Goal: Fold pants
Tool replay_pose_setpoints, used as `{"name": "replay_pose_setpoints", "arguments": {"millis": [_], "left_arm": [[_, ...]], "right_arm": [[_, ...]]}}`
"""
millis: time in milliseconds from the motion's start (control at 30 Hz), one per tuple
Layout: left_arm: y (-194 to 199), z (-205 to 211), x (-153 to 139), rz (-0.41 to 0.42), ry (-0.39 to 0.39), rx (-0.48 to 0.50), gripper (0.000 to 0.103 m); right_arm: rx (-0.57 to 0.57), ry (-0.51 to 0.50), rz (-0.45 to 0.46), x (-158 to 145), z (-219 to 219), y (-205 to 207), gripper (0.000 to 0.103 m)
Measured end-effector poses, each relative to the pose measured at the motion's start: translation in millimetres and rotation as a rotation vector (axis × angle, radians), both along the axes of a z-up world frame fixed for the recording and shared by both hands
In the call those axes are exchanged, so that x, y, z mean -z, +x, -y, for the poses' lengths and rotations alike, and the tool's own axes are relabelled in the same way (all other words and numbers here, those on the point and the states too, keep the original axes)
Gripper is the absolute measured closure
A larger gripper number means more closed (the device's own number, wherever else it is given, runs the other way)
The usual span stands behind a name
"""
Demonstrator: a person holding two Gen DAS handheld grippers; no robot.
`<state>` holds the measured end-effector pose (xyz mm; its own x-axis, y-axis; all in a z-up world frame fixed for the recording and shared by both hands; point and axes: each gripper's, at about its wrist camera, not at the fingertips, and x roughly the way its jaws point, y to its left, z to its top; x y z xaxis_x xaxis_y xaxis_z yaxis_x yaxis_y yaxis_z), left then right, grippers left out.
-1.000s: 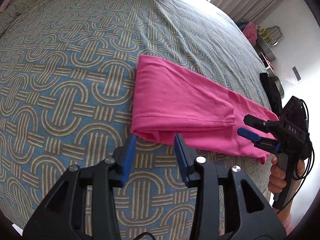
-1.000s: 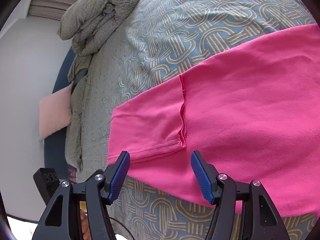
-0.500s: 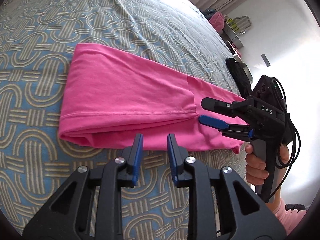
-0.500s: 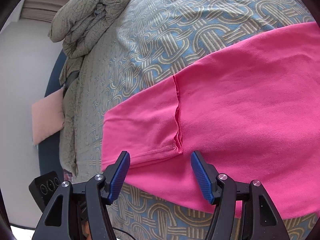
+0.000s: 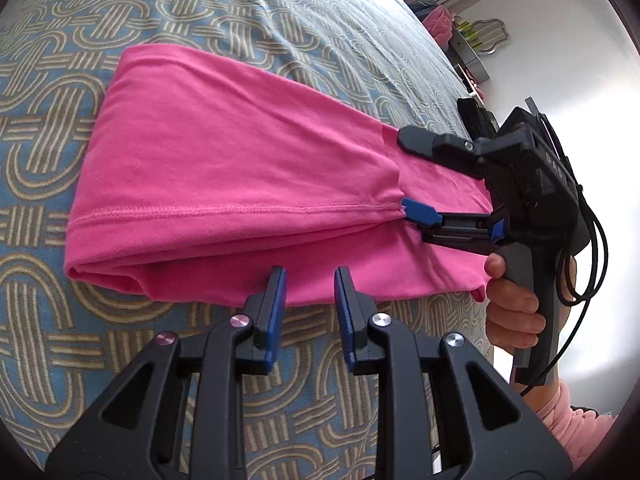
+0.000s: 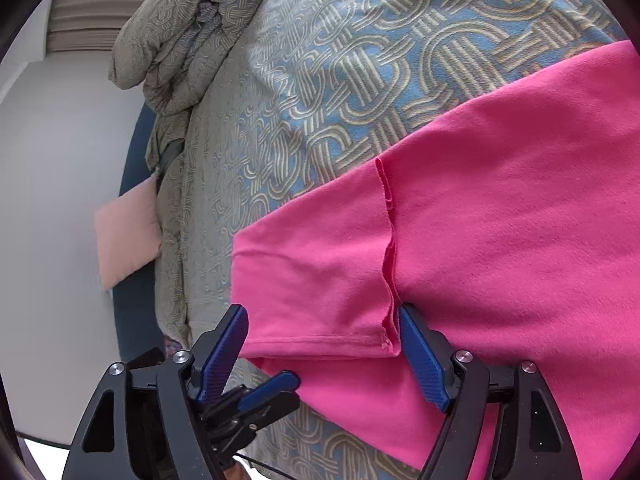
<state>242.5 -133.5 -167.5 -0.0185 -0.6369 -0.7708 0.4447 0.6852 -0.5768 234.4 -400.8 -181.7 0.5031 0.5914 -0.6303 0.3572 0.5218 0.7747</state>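
Pink pants (image 5: 224, 168) lie folded lengthwise on the patterned bedspread (image 5: 120, 12), the top layer ending in a stitched hem. My left gripper (image 5: 310, 280) sits at their near edge, jaws narrowly apart with nothing between them. My right gripper (image 5: 412, 178), held by a hand (image 5: 512, 308), reaches in from the right, its jaws opening around the hem's corner. In the right wrist view the pants (image 6: 500, 220) fill the right side, and the right gripper (image 6: 322, 320) straddles the hem corner without pressing it. The left gripper (image 6: 290, 390) shows low in that view.
A rolled duvet (image 6: 188, 32) lies at the far end of the bed, with a pale pink cushion (image 6: 128, 236) beside the bed by the wall. A black object (image 5: 476, 116) rests at the bed's right edge. A shelf (image 5: 472, 52) stands against the white wall.
My left gripper came closer to the pants' near edge and its jaws narrowed. My right gripper advanced onto the hem corner and its jaws spread wider.
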Motion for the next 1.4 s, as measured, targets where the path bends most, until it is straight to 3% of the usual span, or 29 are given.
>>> {"name": "replay_pose_setpoints", "arguments": {"millis": [133,167,200,267,633,933,1067,1200,1300,1400], "left_arm": [[0,-9,1,-0.016,-0.015,-0.015,0.077],[0,-10,0,-0.014,-0.013,-0.016,0.077],[-1,-10,0,-0.010,-0.012,-0.017,0.077],[-1,-11,-1,-0.006,-0.007,-0.017,0.077],[-4,8,-16,0.019,-0.005,-0.032,0.077],[0,-16,-16,0.035,0.031,-0.086,0.077],[1,-32,-9,-0.003,0.038,-0.125,0.077],[-6,-37,-10,-0.004,0.063,-0.128,0.077],[-6,-39,-11,0.004,0.069,-0.139,0.077],[-4,-37,-12,-0.008,0.037,-0.142,0.077]], "right_arm": [[-0.025,0.069,0.026,7,3,17,0.024],[-0.047,0.055,0.032,5,1,20,0.031],[-0.079,0.012,0.043,1,-4,24,0.056],[-0.126,-0.058,0.035,-3,-12,26,0.096],[-0.095,-0.116,0.157,-59,-24,21,0.097],[-0.089,-0.205,0.214,-101,-15,0,0.097],[-0.071,-0.237,0.185,-94,-1,-17,0.097],[-0.057,-0.249,0.094,-63,9,-24,0.096],[-0.043,-0.218,0.049,-44,14,-29,0.096],[-0.037,-0.187,0.059,-44,17,-32,0.096]]}}
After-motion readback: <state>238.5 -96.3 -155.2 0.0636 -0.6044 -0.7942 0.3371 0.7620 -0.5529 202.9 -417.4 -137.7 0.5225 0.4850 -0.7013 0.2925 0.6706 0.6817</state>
